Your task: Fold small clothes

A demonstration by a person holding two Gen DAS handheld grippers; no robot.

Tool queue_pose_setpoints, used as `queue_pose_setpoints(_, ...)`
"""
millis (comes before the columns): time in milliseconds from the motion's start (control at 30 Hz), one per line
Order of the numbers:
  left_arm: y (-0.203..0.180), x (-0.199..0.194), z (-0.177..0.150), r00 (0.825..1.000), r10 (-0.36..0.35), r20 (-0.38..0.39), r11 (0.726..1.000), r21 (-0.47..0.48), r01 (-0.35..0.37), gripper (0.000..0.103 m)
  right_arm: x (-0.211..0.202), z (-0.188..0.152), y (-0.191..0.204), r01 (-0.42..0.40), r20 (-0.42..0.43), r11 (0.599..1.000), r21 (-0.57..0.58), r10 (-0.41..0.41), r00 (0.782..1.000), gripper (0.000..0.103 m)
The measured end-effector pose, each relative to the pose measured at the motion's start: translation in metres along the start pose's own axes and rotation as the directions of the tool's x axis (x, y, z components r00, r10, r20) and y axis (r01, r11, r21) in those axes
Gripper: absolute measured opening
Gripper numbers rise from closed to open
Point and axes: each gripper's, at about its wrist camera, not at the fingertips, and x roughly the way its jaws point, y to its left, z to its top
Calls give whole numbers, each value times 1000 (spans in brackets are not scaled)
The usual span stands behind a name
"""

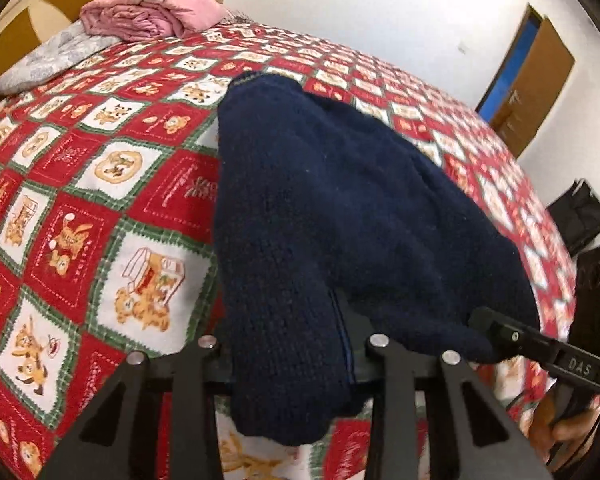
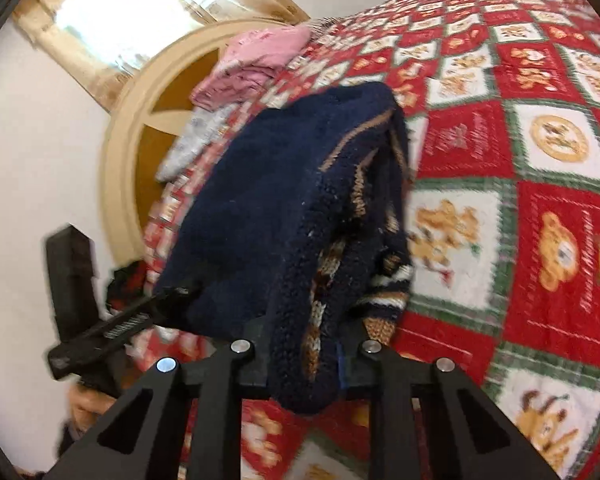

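A small navy knit sweater (image 1: 340,208) lies on the red patchwork bedspread (image 1: 100,184), its near edge lifted. My left gripper (image 1: 296,344) is shut on one near corner of it. In the left wrist view the right gripper (image 1: 496,332) shows at the right, clamped on the other near corner. In the right wrist view the sweater (image 2: 268,200) shows brown and white patterned knit along its folded side. My right gripper (image 2: 304,356) is shut on that edge. The left gripper (image 2: 156,304) shows at the left, gripping the sweater's corner.
A folded pink garment (image 1: 152,12) and a grey one (image 1: 48,60) lie at the far end of the bed by the cream headboard (image 2: 120,152). A brown door (image 1: 532,92) and dark bags (image 1: 580,216) stand to the right. A curtained window (image 2: 132,12) is behind the headboard.
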Motion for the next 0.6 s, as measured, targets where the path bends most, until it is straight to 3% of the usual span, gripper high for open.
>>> queue_pose_setpoints(67, 0, 9, -7, 999, 35, 8, 999, 16, -35, 44, 11, -10, -7, 57, -14, 998, -23, -58, 998, 21)
queue_pose_setpoints(167, -1, 11, -13, 995, 82, 52, 996, 19, -83, 56, 10, -17, -11, 38, 38, 999, -17, -37, 999, 22)
queue_pose_setpoints(333, 1, 8, -14, 992, 109, 61, 994, -15, -108, 62, 6, -23, -2, 96, 60, 994, -59, -93, 994, 23)
queue_pose_setpoints(400, 0, 2, -18, 991, 121, 62, 993, -16, -120, 63, -2, -28, -1, 114, 70, 992, -57, -110, 991, 24)
queue_pose_setpoints(600, -4, -30, -34, 968, 229, 100, 972, 22, -232, 80, -44, -46, 10, 195, 140, 977, -88, -181, 973, 26)
